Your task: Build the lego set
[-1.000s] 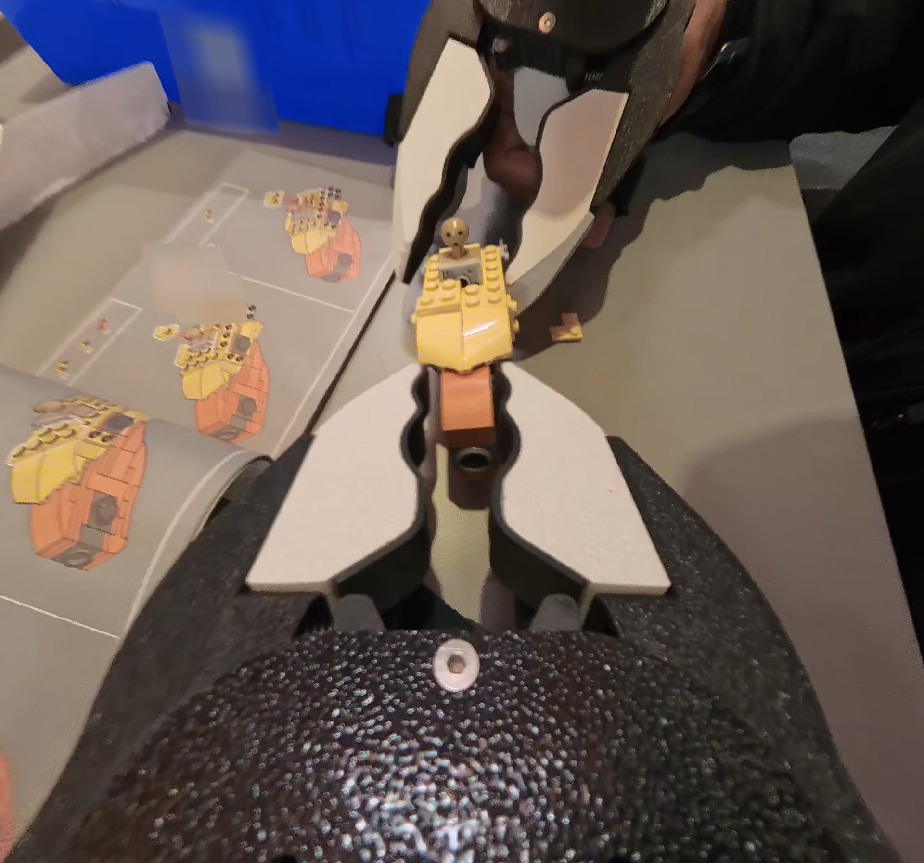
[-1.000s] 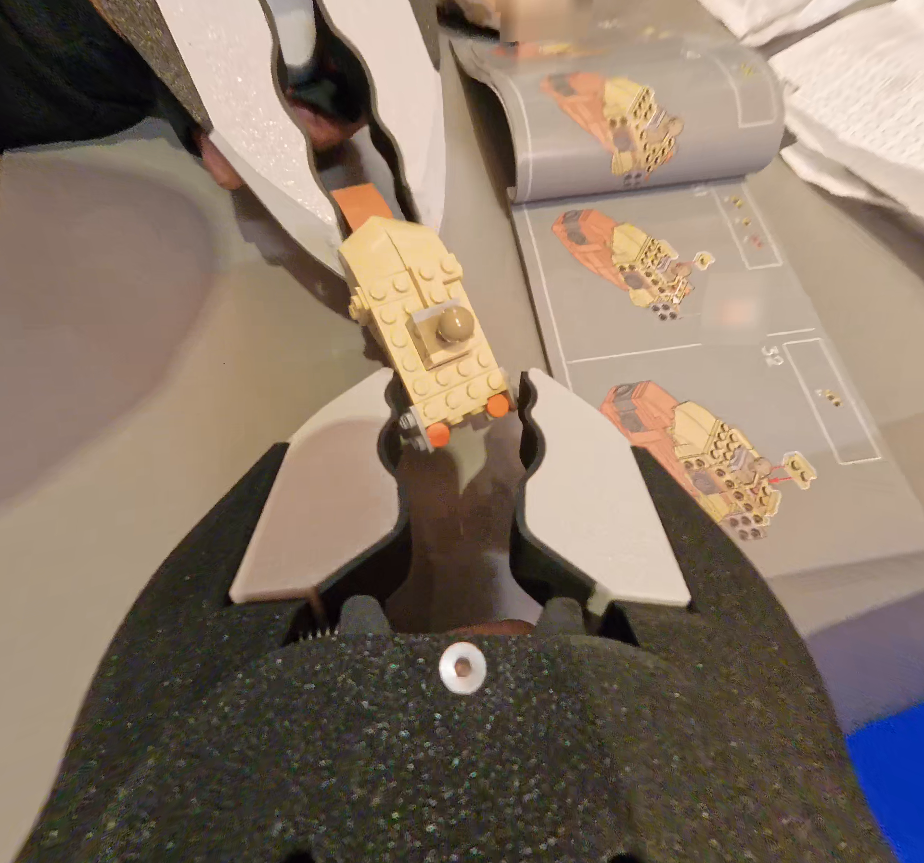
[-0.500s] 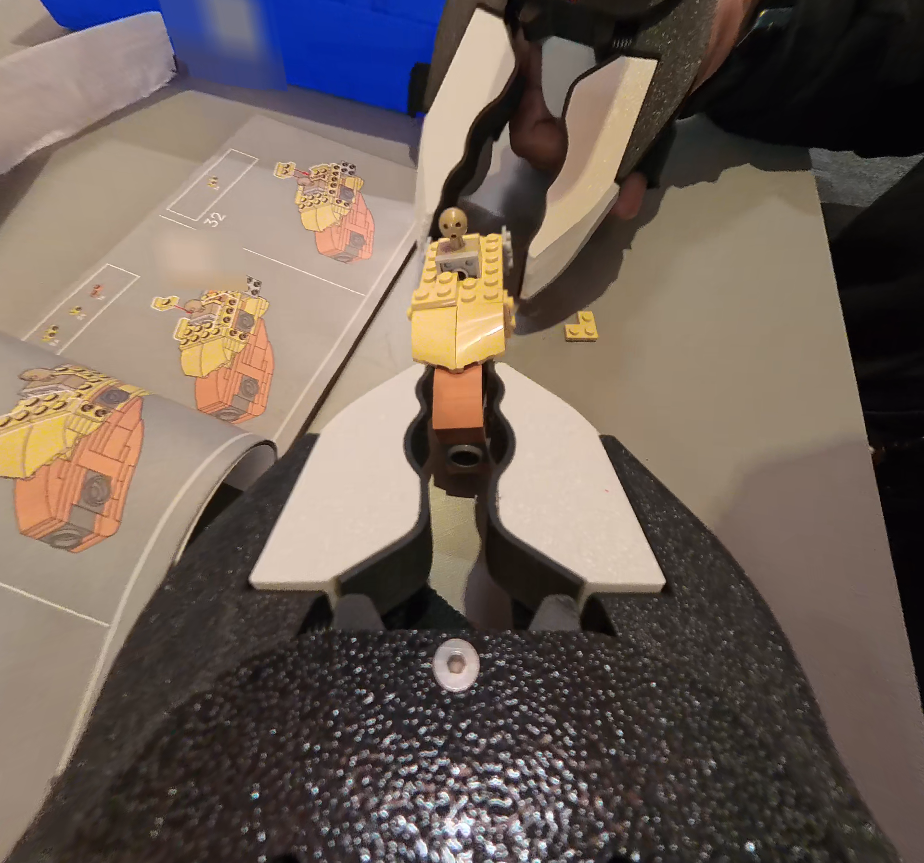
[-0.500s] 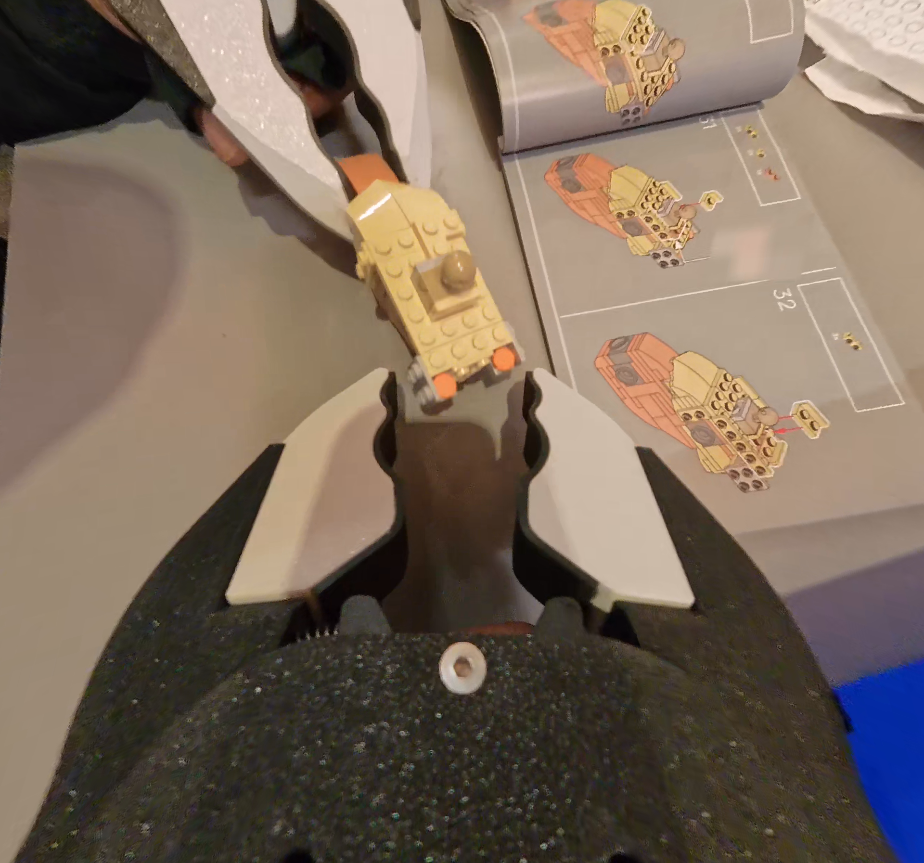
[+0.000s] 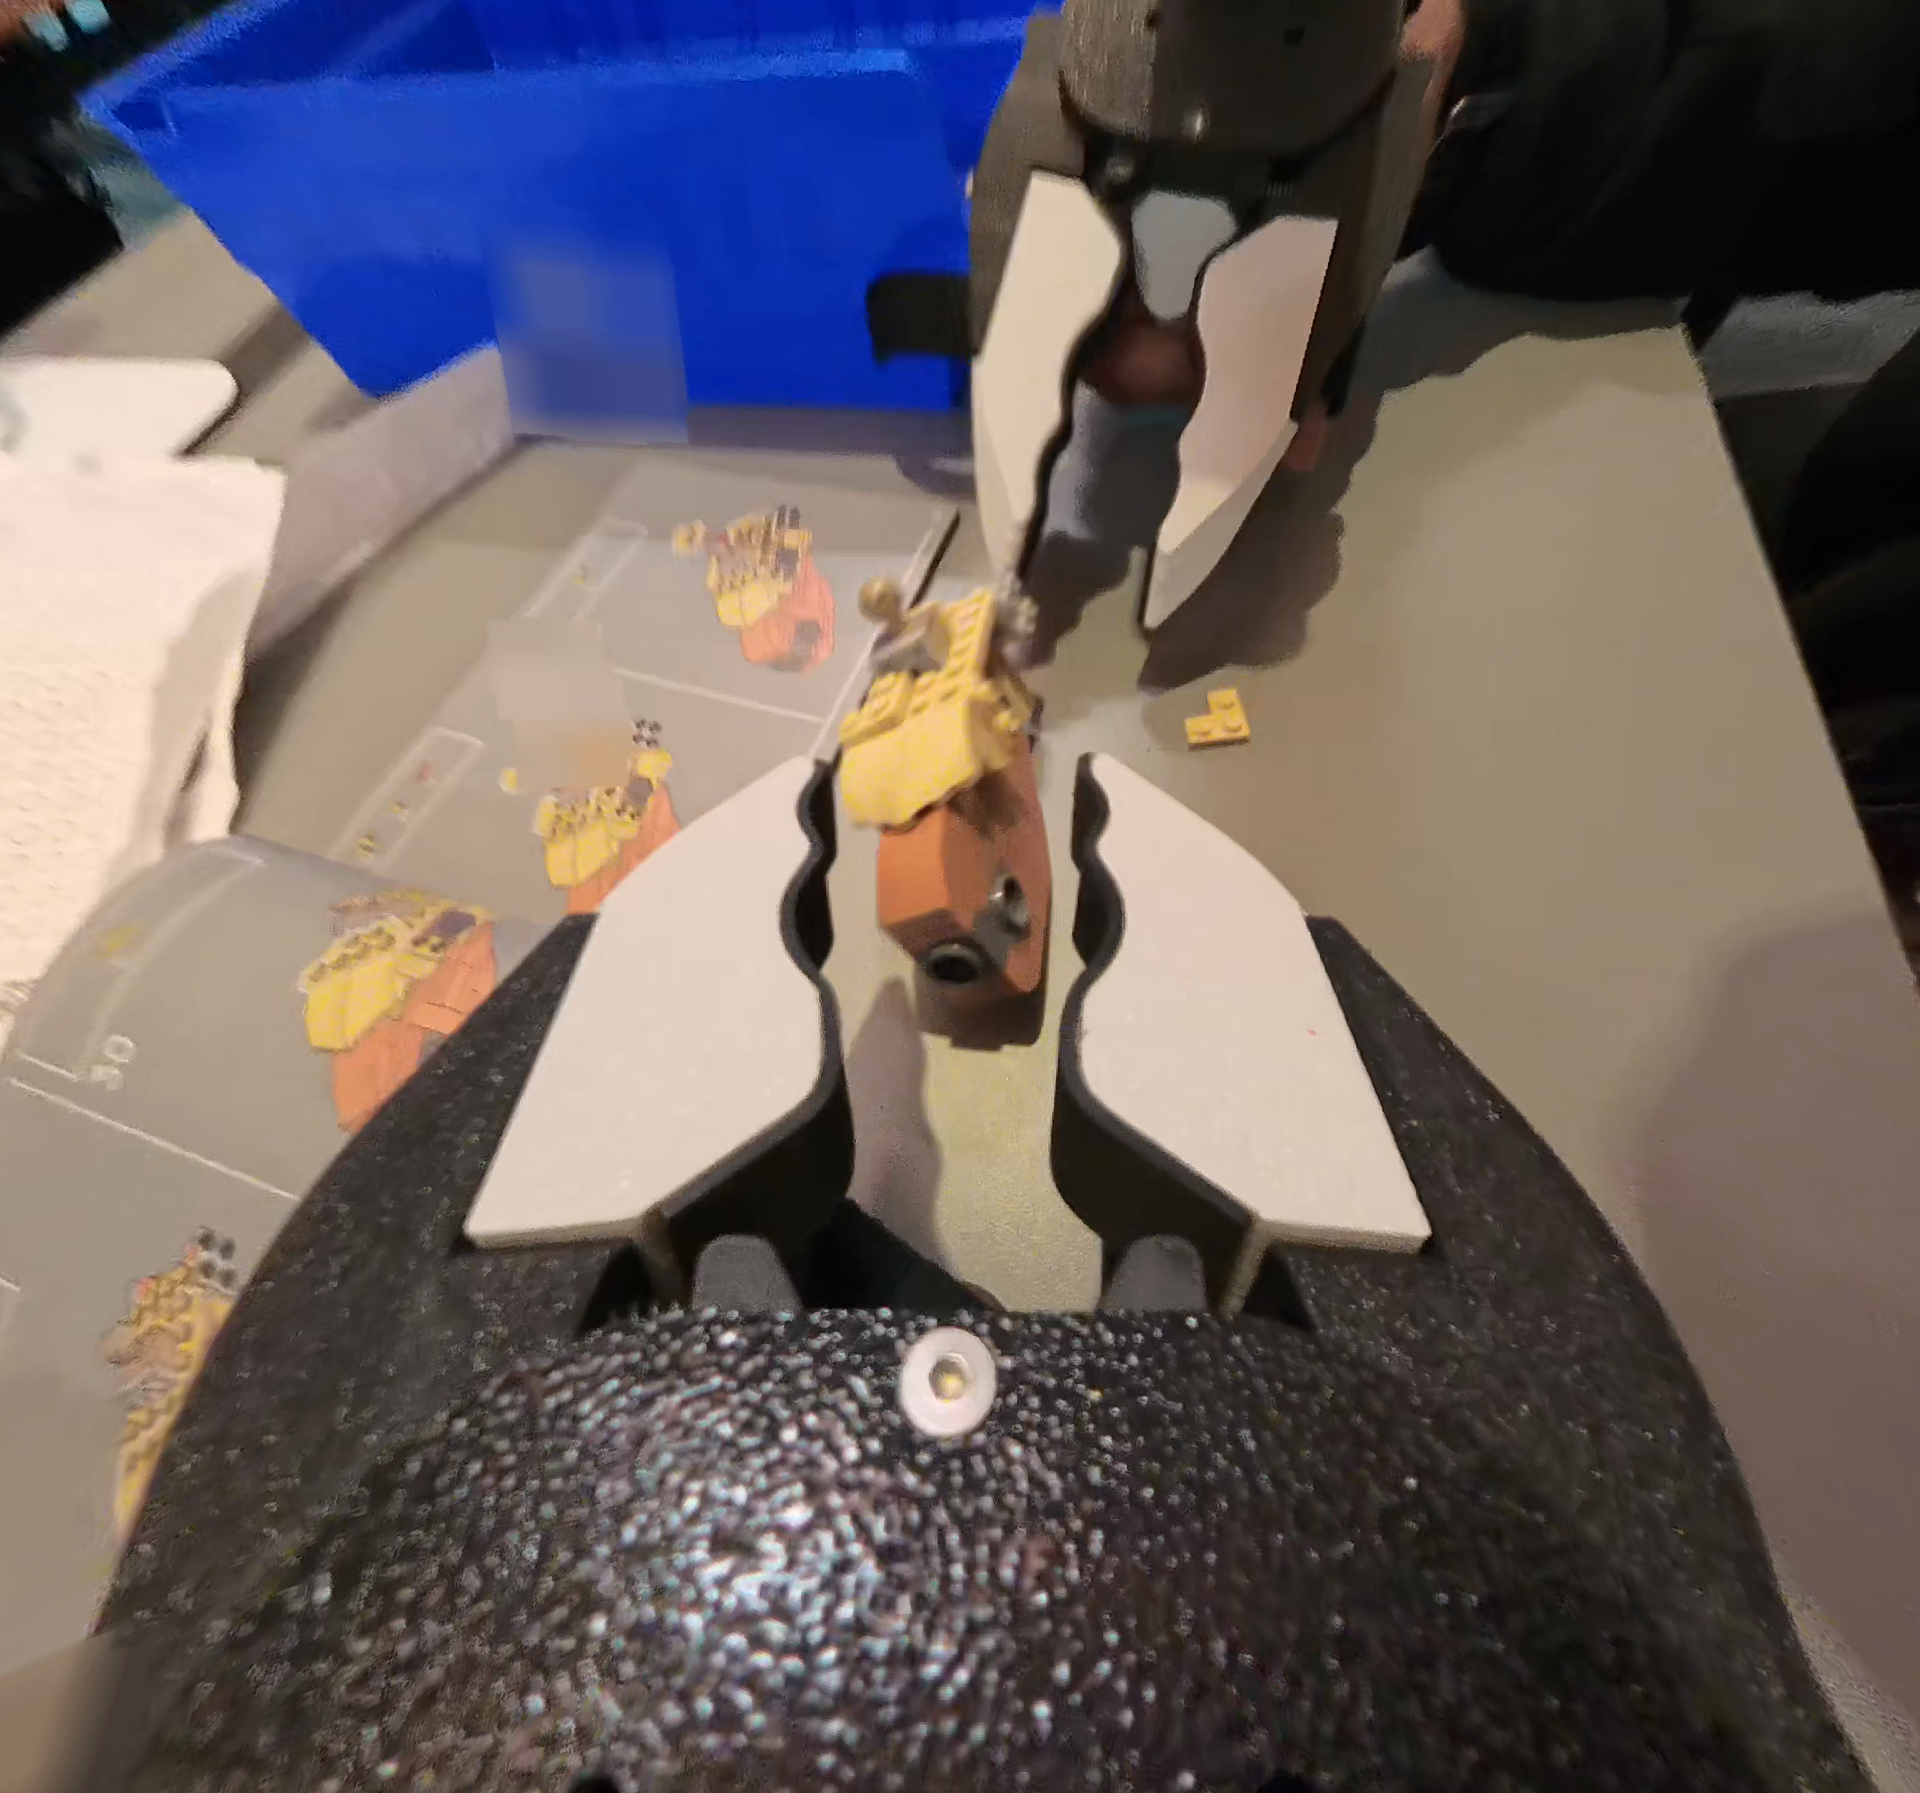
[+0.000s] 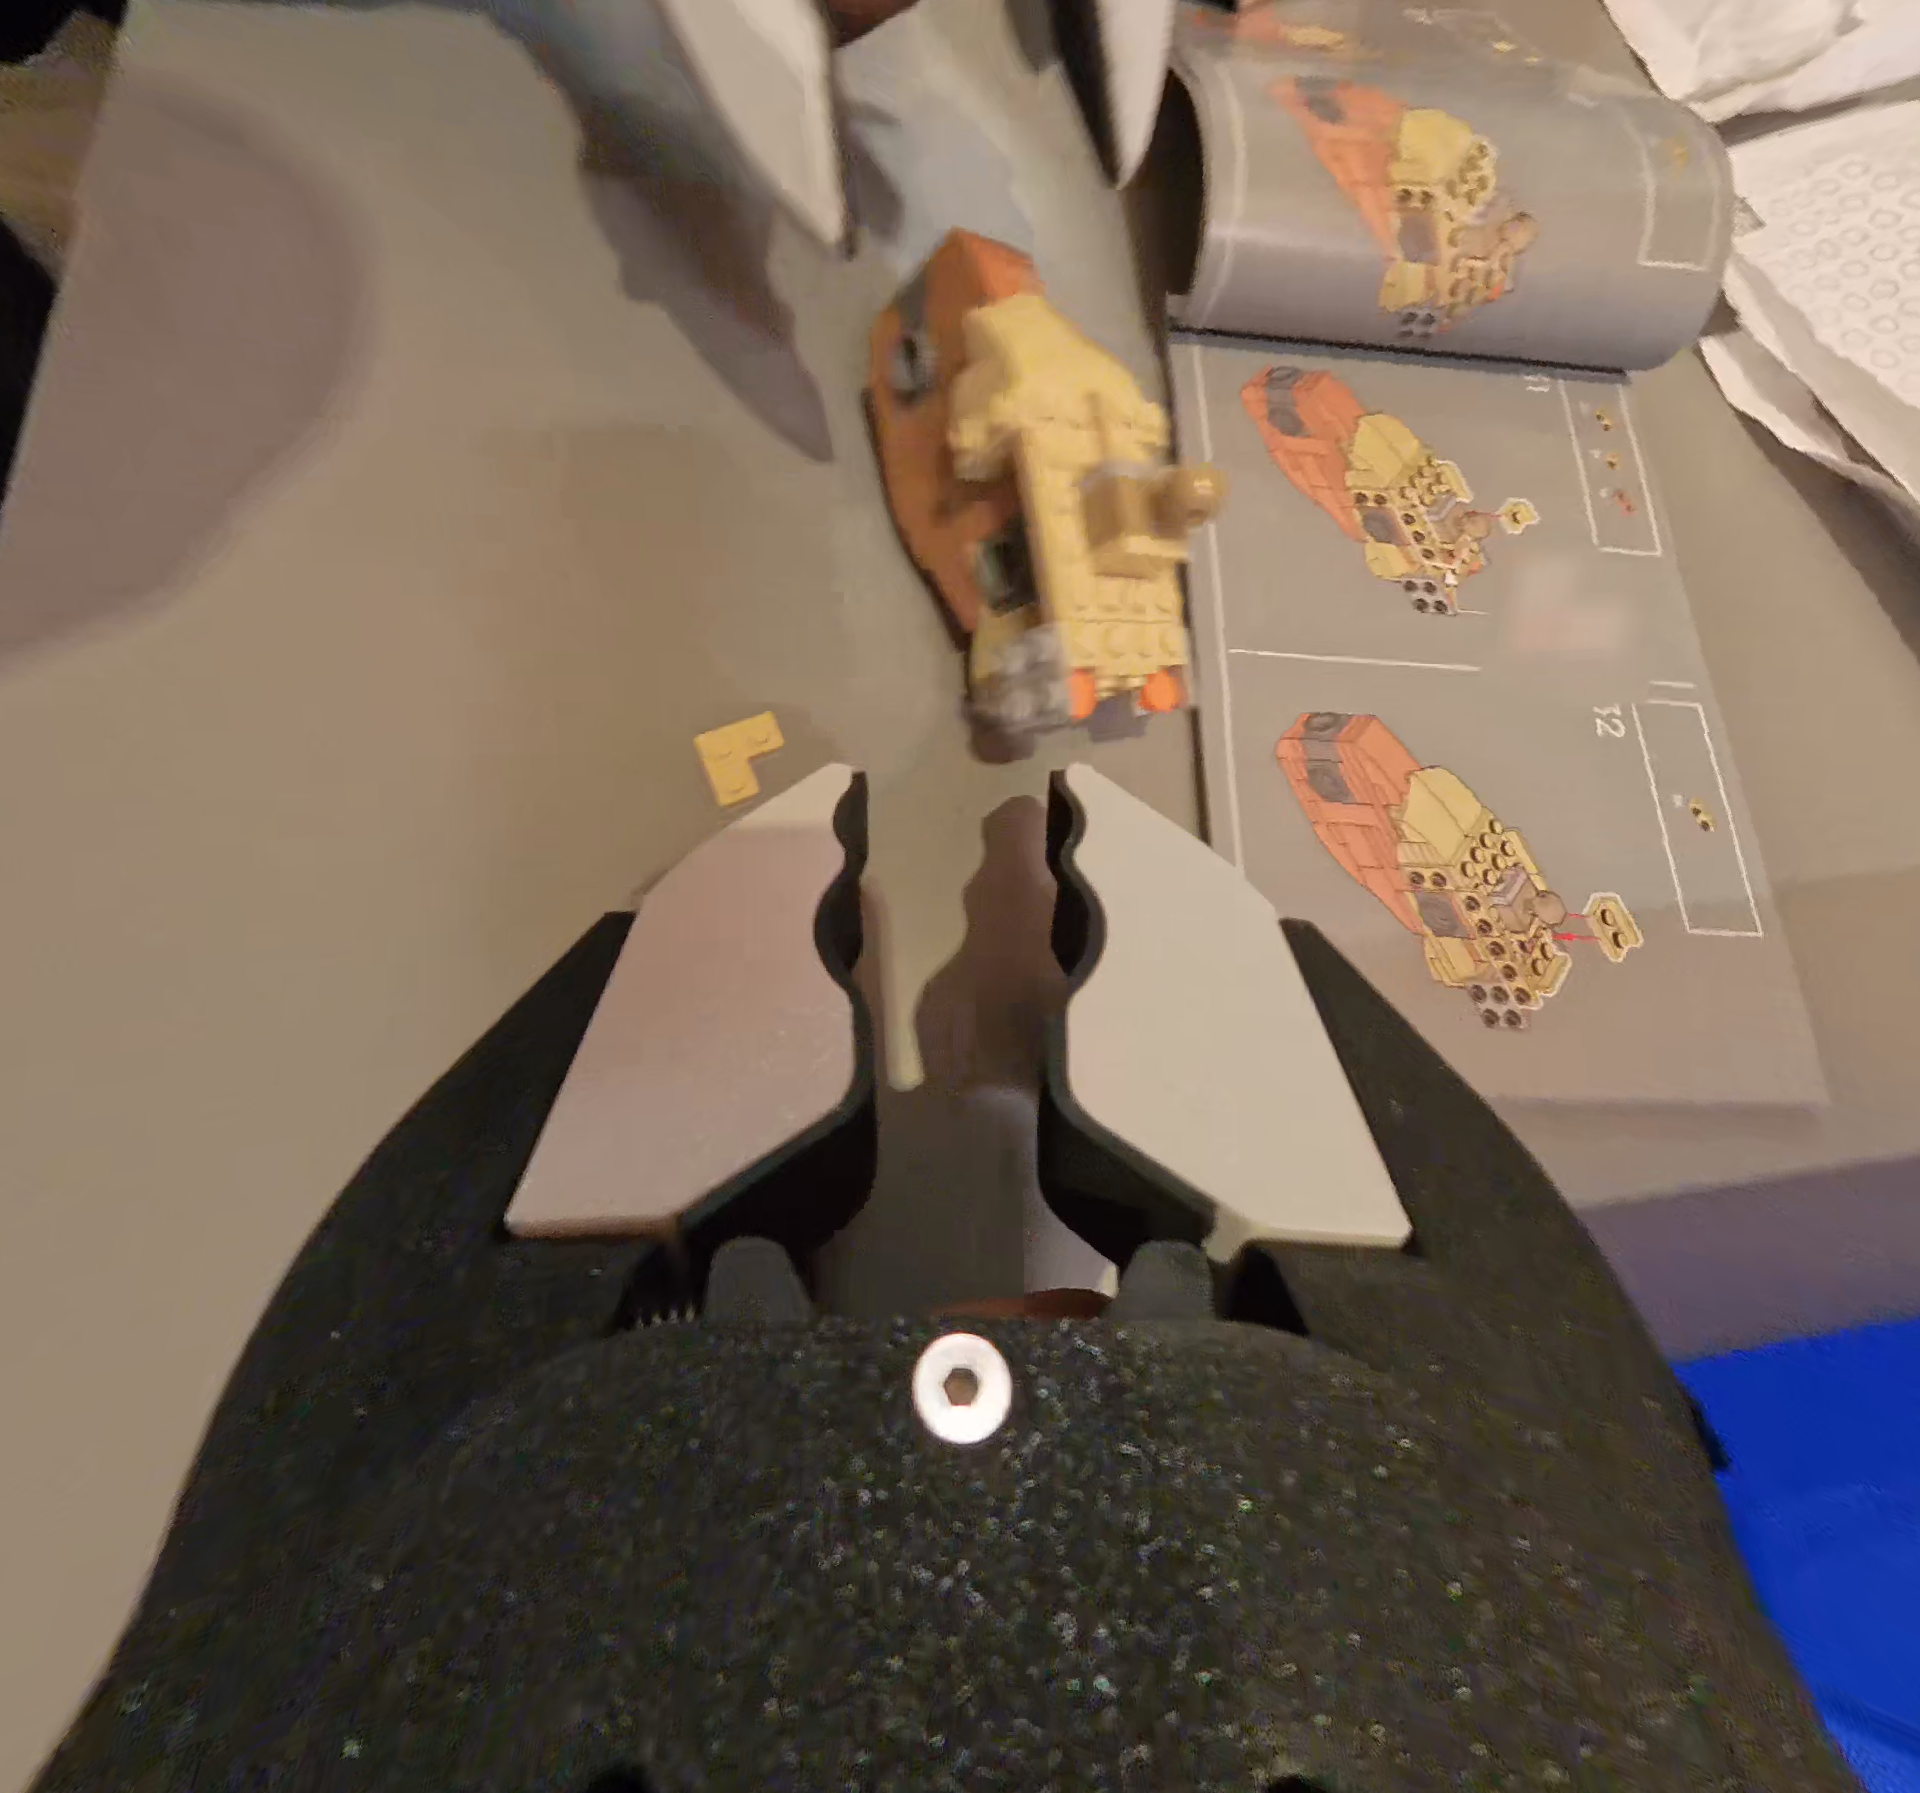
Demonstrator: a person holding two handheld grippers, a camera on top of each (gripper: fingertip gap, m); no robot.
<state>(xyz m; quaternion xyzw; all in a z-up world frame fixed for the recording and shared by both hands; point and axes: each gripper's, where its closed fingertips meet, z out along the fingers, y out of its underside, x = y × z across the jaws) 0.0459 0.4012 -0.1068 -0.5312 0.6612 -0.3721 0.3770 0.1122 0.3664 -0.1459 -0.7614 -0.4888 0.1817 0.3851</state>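
The lego model, a tan top on an orange hull, lies tipped on its side on the grey table. It shows blurred in the right wrist view. My left gripper is open, its fingers standing apart on either side of the hull with gaps on both sides. My right gripper is open and empty, a little short of the model's rear. A small tan L-shaped plate lies loose by the right gripper's left fingertip, and it also shows in the left wrist view.
The open instruction booklet lies beside the model, one page curled up. A blue bin stands at the back. White paper sheets lie past the booklet. The table edge runs along the right of the left wrist view. Left tips to right tips: about 9 cm.
My left gripper has opened and let go of the model, which has tipped onto its side on the table. Both grippers have drawn back from it.
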